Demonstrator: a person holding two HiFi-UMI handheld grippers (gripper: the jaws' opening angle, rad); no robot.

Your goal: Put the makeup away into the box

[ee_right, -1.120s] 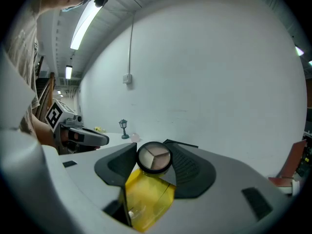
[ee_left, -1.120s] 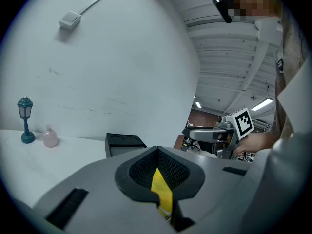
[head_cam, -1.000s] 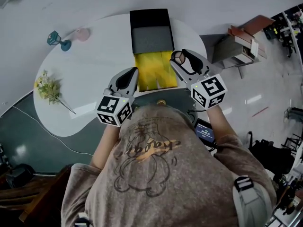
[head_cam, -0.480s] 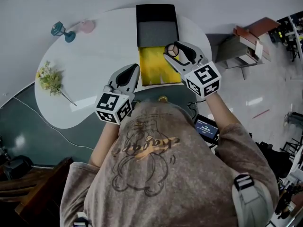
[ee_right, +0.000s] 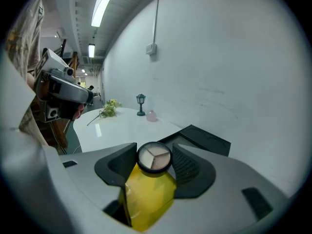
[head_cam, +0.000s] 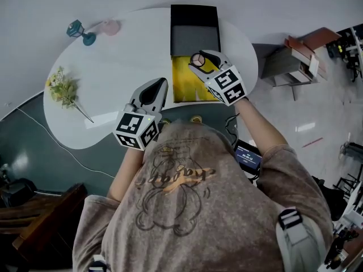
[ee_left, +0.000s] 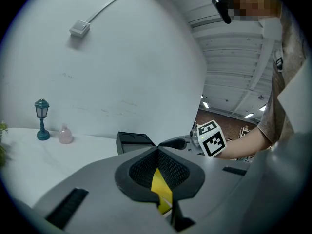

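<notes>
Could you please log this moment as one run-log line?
right gripper: shut on compact | compact: above open box, not yet placed | left gripper: shut, empty

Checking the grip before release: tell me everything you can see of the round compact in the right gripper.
The compact is a round disc with a dark rim and three wedge-shaped pans in pale beige and pink. The right gripper holds it by its rim, face up, above the yellow-lined box.
</notes>
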